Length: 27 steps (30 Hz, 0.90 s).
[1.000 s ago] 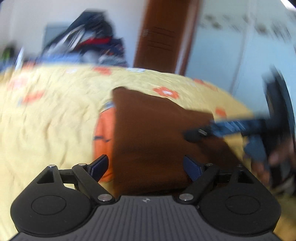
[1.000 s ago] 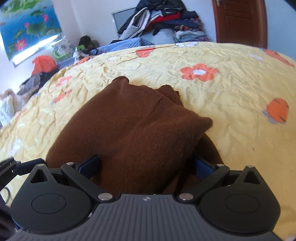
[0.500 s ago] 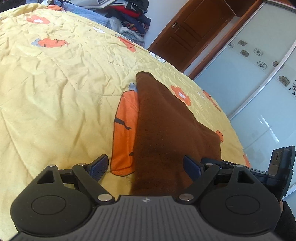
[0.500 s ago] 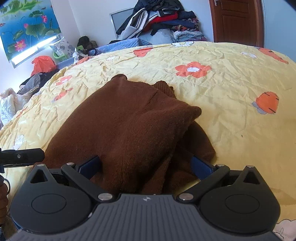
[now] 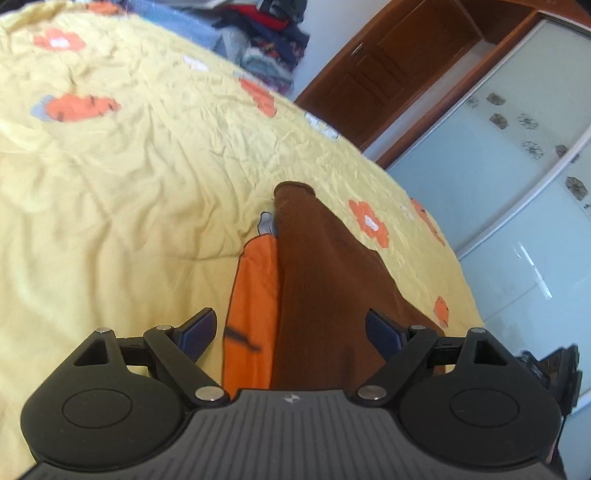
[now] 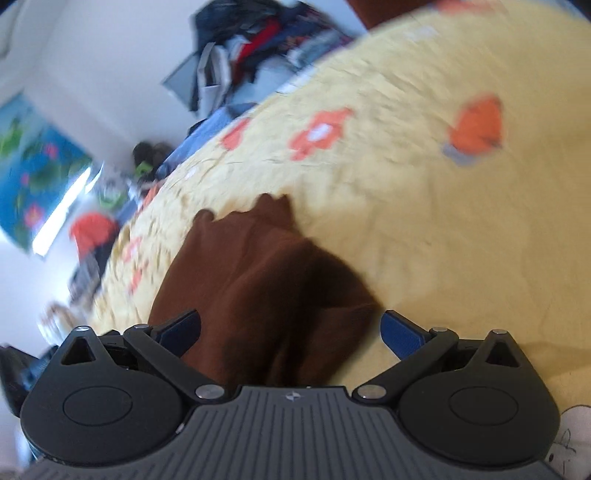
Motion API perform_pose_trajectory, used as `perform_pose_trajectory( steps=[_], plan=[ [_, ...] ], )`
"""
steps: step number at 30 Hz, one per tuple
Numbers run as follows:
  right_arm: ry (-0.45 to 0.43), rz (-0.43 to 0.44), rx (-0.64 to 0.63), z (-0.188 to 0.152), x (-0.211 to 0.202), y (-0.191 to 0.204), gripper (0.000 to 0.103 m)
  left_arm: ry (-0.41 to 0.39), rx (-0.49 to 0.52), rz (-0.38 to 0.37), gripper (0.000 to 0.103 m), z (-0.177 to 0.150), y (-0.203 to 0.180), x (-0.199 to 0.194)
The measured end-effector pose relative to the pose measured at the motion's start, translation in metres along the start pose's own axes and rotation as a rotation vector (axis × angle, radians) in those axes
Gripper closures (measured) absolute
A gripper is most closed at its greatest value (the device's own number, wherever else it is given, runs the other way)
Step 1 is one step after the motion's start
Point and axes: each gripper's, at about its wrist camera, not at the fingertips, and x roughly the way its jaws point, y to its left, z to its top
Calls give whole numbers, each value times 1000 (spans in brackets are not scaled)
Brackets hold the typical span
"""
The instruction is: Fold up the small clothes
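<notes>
— both tongs spread? where is the garment?
— yes: left tongs (image 5: 291,332) and right tongs (image 6: 291,332) gape, pinching nothing. brown sweater (image 5: 314,277) lies on the yellow bed (image 5: 129,184), partly folded, under both.

One brown garment (image 5: 317,280) on one yellow bedspread (image 5: 110,192). Two grippers over its near edge: left (image 5: 291,328), right (image 6: 291,332). One clothes pile (image 5: 273,33) past the far edge. One door (image 5: 391,74) beside the pile.
</notes>
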Motion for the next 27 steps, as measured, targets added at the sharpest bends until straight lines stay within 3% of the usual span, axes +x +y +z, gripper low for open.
perform_pose_trajectory(
  steps=[5,7,8,9,12,14,16,19,21,22,24,25,27],
  plan=[
    [54,100,61,16,21,-5,1,58,-10,-57,17,14,-9,43],
    [80,116,46,23,35,0,17,96,23,-70,57,16,-18,56],
    [109,121,35,26,43,3,44,102,55,-40,69,17,-24,61],
    [136,104,16,29,52,6,66,81,99,-12,73,16,-30,61],
    [117,82,-100,35,59,21,70,-24,240,41,80,13,-53,45],
    [44,120,-179,41,46,35,71,-116,324,61,83,12,-67,31],
    [-30,133,-261,45,36,47,71,-132,369,82,84,11,-71,31],
    [-3,59,-260,48,50,37,64,-108,390,148,83,-2,-66,34],
    [39,-5,-186,42,56,23,40,-136,413,137,75,-18,-62,14],
    [31,11,-160,36,49,17,34,-129,413,107,68,-26,-60,2],
    [0,94,-111,24,25,8,3,-75,354,15,11,-43,-47,-18],
    [-6,134,-77,16,13,2,2,-50,315,-26,7,-51,-41,-23],
    [57,190,-17,4,4,-7,11,30,225,-64,8,-60,-30,-21]
  ],
)
